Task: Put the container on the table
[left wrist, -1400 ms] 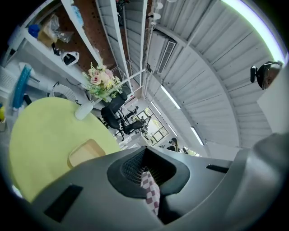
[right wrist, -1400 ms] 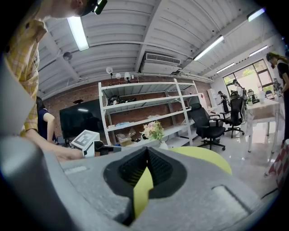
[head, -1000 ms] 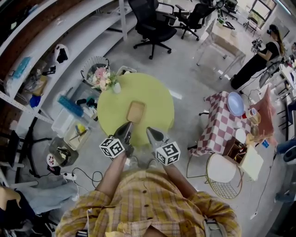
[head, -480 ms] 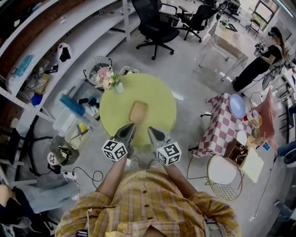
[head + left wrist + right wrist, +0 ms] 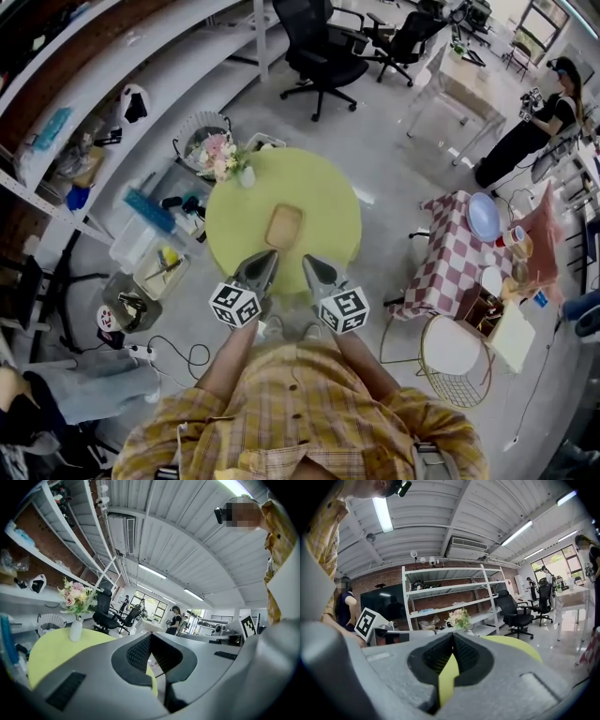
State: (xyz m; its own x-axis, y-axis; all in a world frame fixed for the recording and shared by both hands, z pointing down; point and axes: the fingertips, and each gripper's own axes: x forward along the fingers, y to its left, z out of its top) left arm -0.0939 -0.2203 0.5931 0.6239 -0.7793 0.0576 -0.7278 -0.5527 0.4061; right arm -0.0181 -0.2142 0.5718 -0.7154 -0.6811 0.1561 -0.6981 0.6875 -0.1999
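Note:
A shallow tan container [image 5: 283, 225] lies flat in the middle of the round yellow-green table [image 5: 323, 187]. My left gripper [image 5: 267, 255] hovers at the table's near edge, just short of the container, jaws shut with nothing between them. My right gripper [image 5: 309, 262] sits beside it, also shut and empty. In the left gripper view the closed left gripper [image 5: 150, 637] points across the table [image 5: 51, 648] past a flower vase [image 5: 75, 630]. The right gripper view shows the closed right gripper [image 5: 452, 637] and the table [image 5: 515, 646]; the container is hidden in both gripper views.
A white vase of flowers [image 5: 246, 175] stands at the table's far left rim. On the floor left are a wire basket [image 5: 192, 131] and plastic bins [image 5: 155, 272]. A checkered side table [image 5: 455, 248], a wire chair [image 5: 455, 352] and office chairs [image 5: 319, 52] stand around.
Almost nothing: the head view drifts slightly, and both grippers stay shut at the table's near edge, with the container lying still.

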